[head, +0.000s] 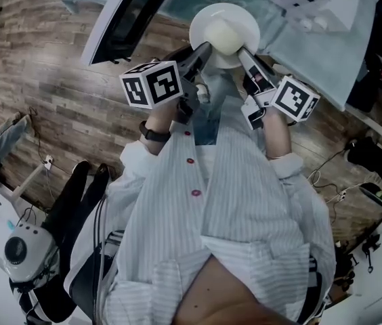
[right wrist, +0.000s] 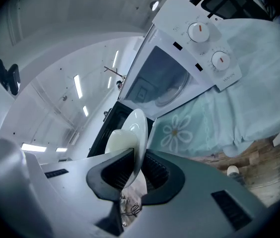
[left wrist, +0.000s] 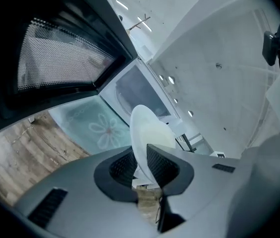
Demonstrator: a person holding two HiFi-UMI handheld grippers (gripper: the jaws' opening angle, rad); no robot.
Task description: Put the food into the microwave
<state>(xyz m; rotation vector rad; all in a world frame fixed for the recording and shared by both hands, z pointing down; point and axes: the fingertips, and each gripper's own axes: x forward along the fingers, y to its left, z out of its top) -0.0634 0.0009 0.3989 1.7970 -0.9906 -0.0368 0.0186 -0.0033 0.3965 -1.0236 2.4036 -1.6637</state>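
Observation:
A white plate (head: 224,24) carries a pale round bun (head: 227,38) and hangs in the air in front of the white microwave (head: 311,2). My left gripper (head: 202,49) is shut on the plate's left rim, and my right gripper (head: 244,51) is shut on its right rim. In the left gripper view the plate (left wrist: 144,131) stands edge-on between the left gripper's (left wrist: 141,165) pads. The right gripper view shows the plate (right wrist: 137,129) and bun (right wrist: 117,141) pinched by the right gripper (right wrist: 133,169). The microwave (right wrist: 178,71) has its door (left wrist: 55,58) swung open.
The microwave sits on a table under a light teal cloth (right wrist: 219,118) with a flower print. Two dials (right wrist: 198,32) are on its front panel. Wooden floor (head: 55,93) lies below, with cables (head: 326,181) and a white device (head: 16,249) at the lower left.

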